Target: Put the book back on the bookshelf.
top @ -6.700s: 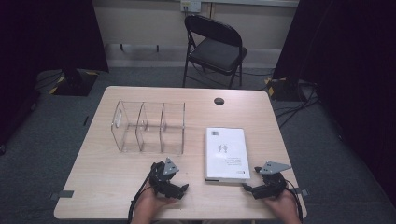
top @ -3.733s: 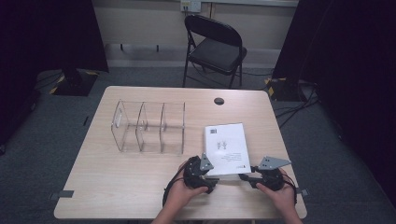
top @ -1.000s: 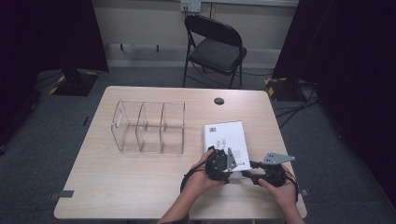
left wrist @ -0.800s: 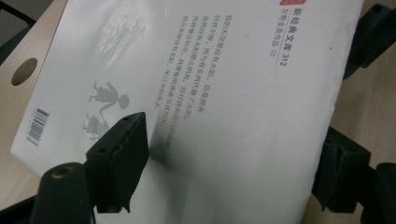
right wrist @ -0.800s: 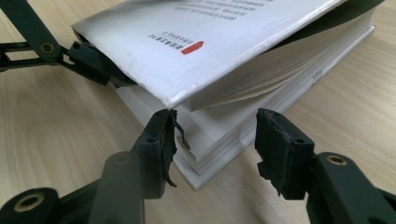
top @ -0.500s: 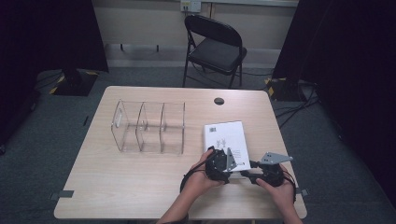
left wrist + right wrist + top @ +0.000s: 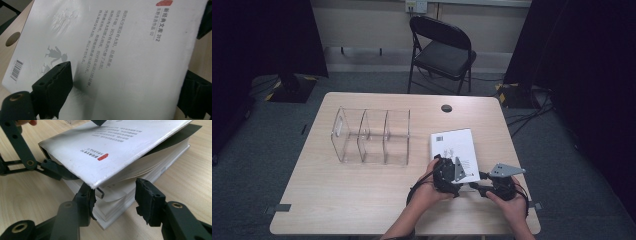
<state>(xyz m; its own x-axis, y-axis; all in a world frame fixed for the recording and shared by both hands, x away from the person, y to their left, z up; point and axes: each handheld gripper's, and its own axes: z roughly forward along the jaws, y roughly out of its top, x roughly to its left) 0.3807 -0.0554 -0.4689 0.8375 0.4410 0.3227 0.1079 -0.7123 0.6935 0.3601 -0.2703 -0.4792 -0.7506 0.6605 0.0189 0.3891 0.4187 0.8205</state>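
Pale tabletop (image 7: 362, 185), white book (image 7: 454, 145) at four o'clock, cover pinched by left gripper (image 7: 451, 172), right gripper (image 7: 113, 200) spread at its corner; likely slip, tearing cover.

The book (image 7: 453, 148) has its near edge hidden under the left gripper (image 7: 447, 175) in the high view; its cover print is too small to read there, and its barcode blurs.

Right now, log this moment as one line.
left hand-held gripper: shut on book cover, lifting it | right hand-held gripper: open at near corner | organizer: empty | table
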